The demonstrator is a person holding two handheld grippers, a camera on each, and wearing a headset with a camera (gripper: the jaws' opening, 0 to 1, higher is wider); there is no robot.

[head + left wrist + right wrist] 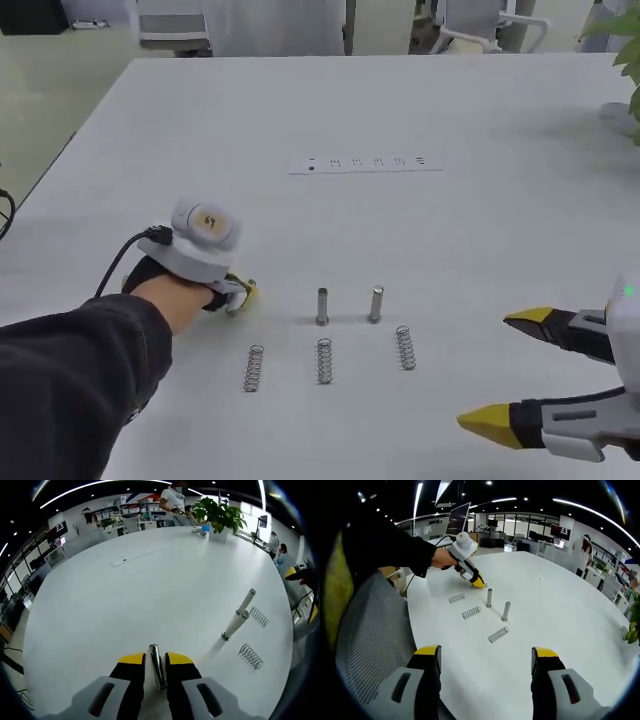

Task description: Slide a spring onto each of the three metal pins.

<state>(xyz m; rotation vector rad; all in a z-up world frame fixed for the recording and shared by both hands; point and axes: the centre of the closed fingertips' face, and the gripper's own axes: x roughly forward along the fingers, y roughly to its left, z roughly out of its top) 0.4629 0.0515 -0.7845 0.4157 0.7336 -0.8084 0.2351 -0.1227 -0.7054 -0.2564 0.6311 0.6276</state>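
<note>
My left gripper (156, 660) is shut on a metal pin (157, 666), which stands between its yellow tips on the white table. In the head view this gripper (243, 293) sits left of two upright pins (322, 305) (376, 303). Three springs (253, 368) (324, 360) (405, 347) lie in a row in front of the pins. My right gripper (505, 370) hovers open at the lower right, away from the parts. Its own view shows the open gripper (486, 655), the two free pins (489, 598) (506, 611) and the springs (456, 598) (471, 612) (498, 634).
A flat white power strip (365, 162) lies further back on the table (480, 230). A potted plant (630, 60) stands at the far right edge. Chairs (480, 25) stand beyond the far edge. A cable (120, 262) trails from the left gripper.
</note>
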